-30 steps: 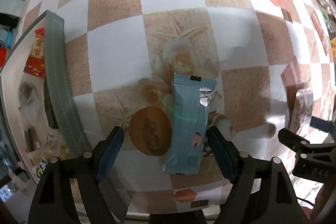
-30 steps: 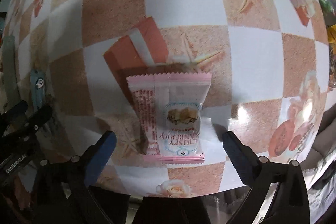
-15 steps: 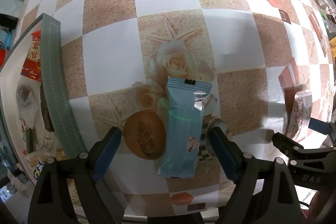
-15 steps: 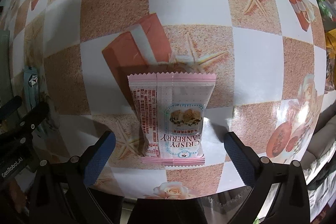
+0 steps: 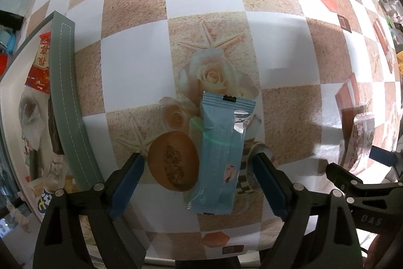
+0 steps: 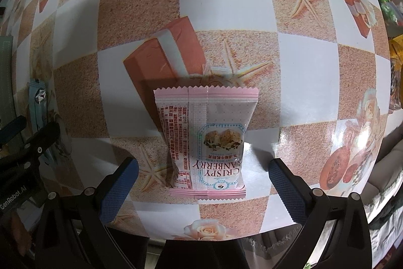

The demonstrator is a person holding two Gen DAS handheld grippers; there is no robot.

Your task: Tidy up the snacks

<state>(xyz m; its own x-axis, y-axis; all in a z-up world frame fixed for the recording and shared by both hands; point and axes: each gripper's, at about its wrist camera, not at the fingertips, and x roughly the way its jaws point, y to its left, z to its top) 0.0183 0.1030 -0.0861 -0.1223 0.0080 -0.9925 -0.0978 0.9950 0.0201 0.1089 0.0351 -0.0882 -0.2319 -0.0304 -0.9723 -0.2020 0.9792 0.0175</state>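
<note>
A light blue snack bar wrapper lies flat on the checkered tablecloth, between the fingers of my open left gripper, which hovers over it. A pink and white "Crispy Cranberry" packet lies flat between the fingers of my open right gripper. The pink packet also shows at the right edge of the left wrist view. The blue wrapper also shows at the left edge of the right wrist view. Neither gripper touches its snack.
A grey-rimmed tray at the left holds several snacks, among them a red packet. The table's front edge runs just below both grippers. Other packets lie at the far right edge.
Both grippers have drifted slightly; the blue wrapper and the pink packet sit a little further forward between the fingers. Neither snack has moved on the table.
</note>
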